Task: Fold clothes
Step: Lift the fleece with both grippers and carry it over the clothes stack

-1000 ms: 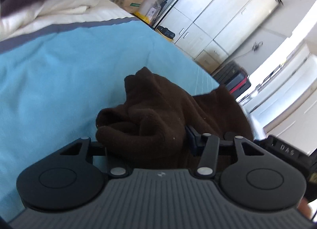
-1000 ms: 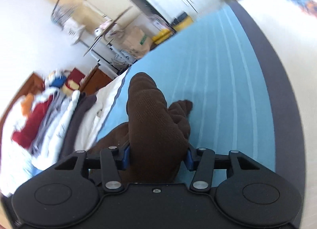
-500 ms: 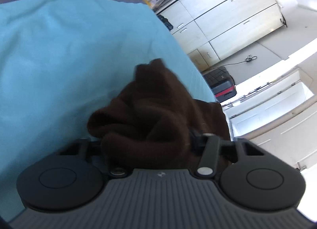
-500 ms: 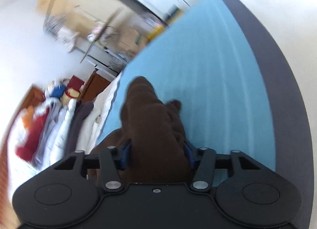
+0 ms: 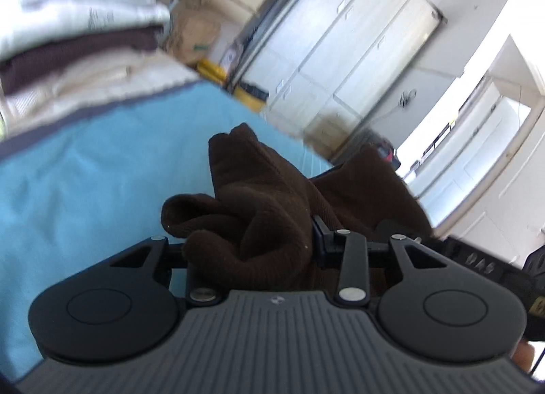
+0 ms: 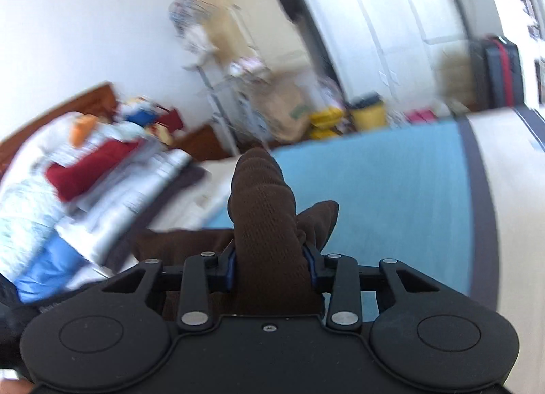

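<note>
Open room: the light blue bedspread (image 5: 85, 172) lay bare to the left of the bunched dark brown knit garment (image 5: 259, 210).
Far edge: a blurred stack of folded white, brown and cream clothes (image 5: 78, 39) blocked that side.
Beyond the bed: white cupboard doors (image 5: 344, 49).

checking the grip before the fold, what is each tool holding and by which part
Both hold the brown garment: left tool and right tool each pinch a bunched fold; which part cannot be told.

A bed (image 5: 85, 189) is wearing a light blue cover with a grey border, and a pile of folded clothes (image 6: 85, 189) is sitting at its far left.
</note>
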The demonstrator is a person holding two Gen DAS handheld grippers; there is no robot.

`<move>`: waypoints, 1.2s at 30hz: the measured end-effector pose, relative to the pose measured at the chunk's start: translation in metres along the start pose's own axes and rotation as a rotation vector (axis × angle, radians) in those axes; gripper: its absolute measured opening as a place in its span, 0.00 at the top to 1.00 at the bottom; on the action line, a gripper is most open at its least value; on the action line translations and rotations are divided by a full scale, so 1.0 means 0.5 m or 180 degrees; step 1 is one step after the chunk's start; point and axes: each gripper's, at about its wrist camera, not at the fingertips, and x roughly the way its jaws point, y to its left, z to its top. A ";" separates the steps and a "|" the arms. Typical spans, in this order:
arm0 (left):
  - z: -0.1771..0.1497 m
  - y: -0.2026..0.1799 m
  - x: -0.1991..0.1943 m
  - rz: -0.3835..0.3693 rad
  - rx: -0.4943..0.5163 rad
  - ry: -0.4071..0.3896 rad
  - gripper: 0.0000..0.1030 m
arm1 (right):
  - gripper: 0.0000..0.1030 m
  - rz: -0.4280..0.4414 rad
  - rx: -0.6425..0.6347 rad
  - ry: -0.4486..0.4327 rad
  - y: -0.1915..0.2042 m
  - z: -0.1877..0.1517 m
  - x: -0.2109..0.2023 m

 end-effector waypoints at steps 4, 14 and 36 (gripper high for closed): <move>0.056 -0.006 -0.080 0.0027 0.0007 -0.0373 0.64 | 0.60 0.0421 -0.0075 -0.0129 0.051 0.058 0.002; 0.328 0.005 -0.287 0.0616 0.0551 -0.1712 0.64 | 0.60 0.1696 -0.0408 -0.0402 0.306 0.270 0.164; 0.640 0.330 -0.143 0.1457 -0.0158 -0.1526 0.53 | 0.70 0.1372 -0.0447 0.0463 0.576 0.373 0.741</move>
